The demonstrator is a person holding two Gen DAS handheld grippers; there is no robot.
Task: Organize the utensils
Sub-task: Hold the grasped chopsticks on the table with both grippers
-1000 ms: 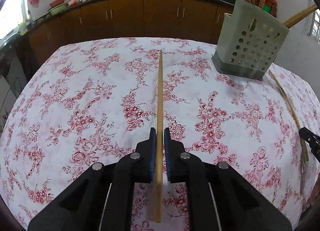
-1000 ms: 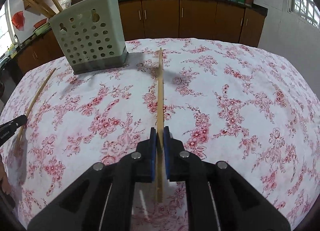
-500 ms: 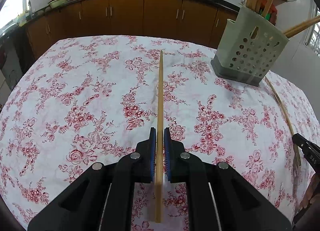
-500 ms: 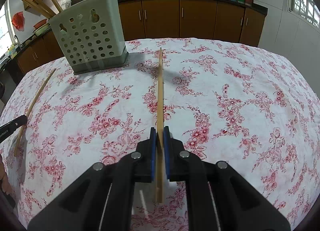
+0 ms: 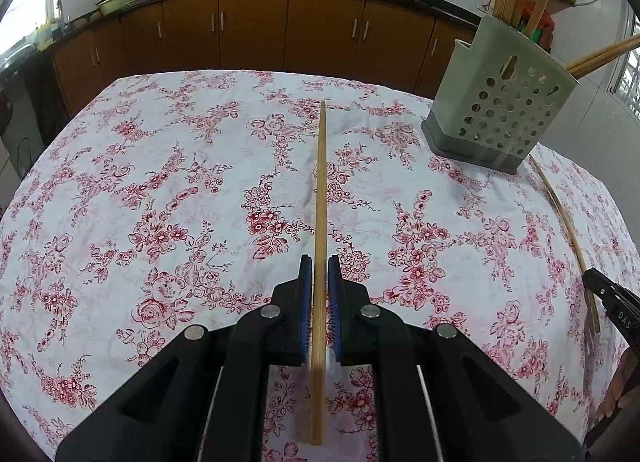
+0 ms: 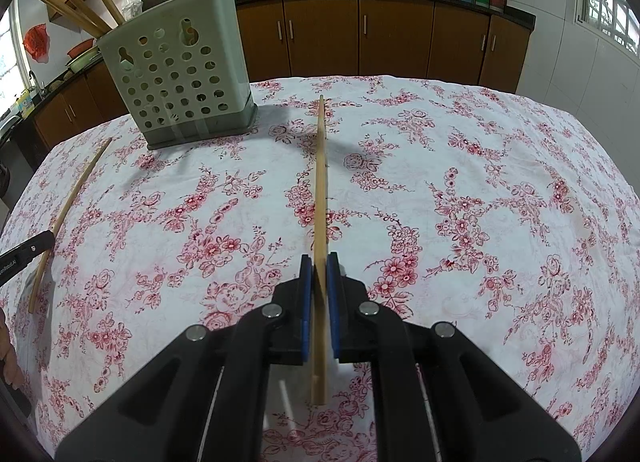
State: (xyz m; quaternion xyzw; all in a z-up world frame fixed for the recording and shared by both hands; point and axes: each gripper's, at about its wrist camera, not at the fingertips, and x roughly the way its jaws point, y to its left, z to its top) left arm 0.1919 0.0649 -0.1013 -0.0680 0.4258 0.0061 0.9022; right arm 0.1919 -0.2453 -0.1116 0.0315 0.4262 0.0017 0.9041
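Two grippers, left gripper [image 5: 319, 274] and right gripper [image 6: 319, 272], each clamping a chopstick [image 5: 320, 198], lettering illegible

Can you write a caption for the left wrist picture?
Left gripper shut on a bamboo chopstick above the flowery tablecloth, holder nearby.

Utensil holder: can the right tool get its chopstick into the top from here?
Probably yes. The right tool is shut on its chopstick, and only bare tablecloth lies toward the utensil holder, whose top has room beside the standing chopsticks.
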